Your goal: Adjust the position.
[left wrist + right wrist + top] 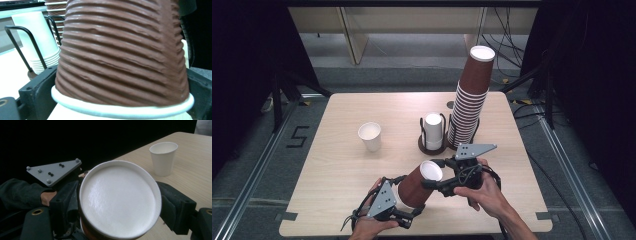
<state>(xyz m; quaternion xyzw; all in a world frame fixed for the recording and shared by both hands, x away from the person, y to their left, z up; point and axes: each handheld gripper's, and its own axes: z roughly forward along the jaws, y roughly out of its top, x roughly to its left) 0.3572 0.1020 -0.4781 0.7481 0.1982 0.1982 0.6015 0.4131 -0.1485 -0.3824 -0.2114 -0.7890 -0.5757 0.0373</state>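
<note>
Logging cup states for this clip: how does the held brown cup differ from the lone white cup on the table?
The brown cup is ribbed, tilted and clamped between both grippers; the white cup is smooth and stands upright, untouched. The brown cup's closed base faces up; the white cup's mouth is open upward. Both are tapered cups.

The high view looks forward and down over the table point(337, 165). The left gripper view sits tight against the brown cup point(122, 52); the right gripper view faces its white bottom. Both share that cup with the overhead.
</note>
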